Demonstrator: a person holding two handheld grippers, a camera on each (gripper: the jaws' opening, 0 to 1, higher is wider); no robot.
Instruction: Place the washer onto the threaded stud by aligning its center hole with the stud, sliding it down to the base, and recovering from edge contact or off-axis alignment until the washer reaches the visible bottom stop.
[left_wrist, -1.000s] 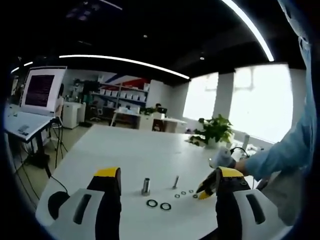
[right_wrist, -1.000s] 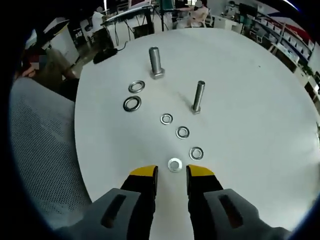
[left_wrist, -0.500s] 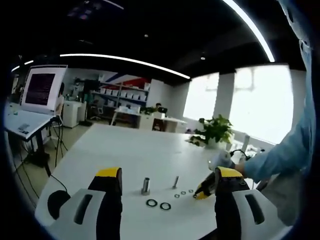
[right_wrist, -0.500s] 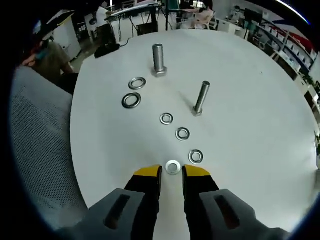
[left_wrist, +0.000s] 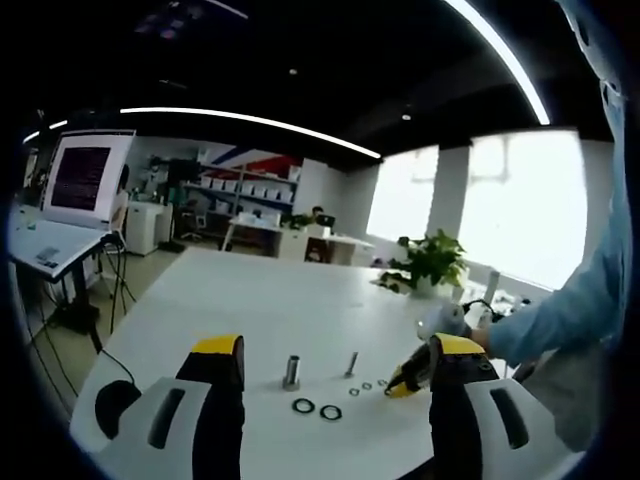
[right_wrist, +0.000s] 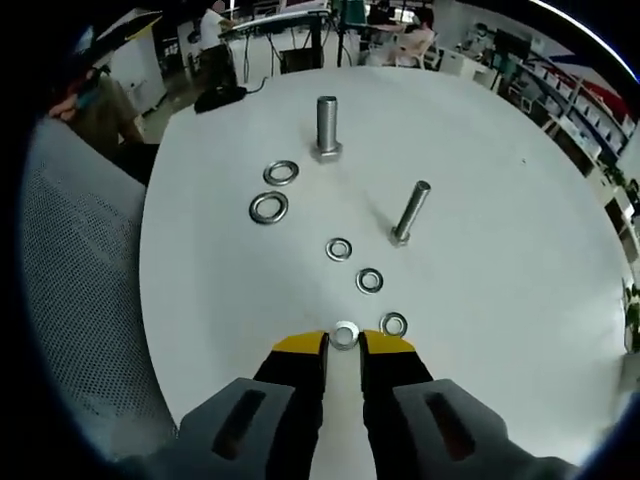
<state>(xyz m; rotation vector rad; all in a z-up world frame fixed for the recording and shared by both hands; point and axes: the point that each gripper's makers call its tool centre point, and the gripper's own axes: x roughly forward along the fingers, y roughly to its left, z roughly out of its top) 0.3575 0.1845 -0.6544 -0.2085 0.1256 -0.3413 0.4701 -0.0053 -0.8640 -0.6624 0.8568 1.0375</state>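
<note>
Right tool (right_wrist: 343, 345) sat low at the near edge of the white table (right_wrist: 520, 250), its jaws narrowed around a small washer (right_wrist: 345, 333) lying flat, apparently to lift it toward the slim threaded stud (right_wrist: 409, 212) further in. Left tool (left_wrist: 330, 372) hovered released, holding nothing, facing the table.
</note>
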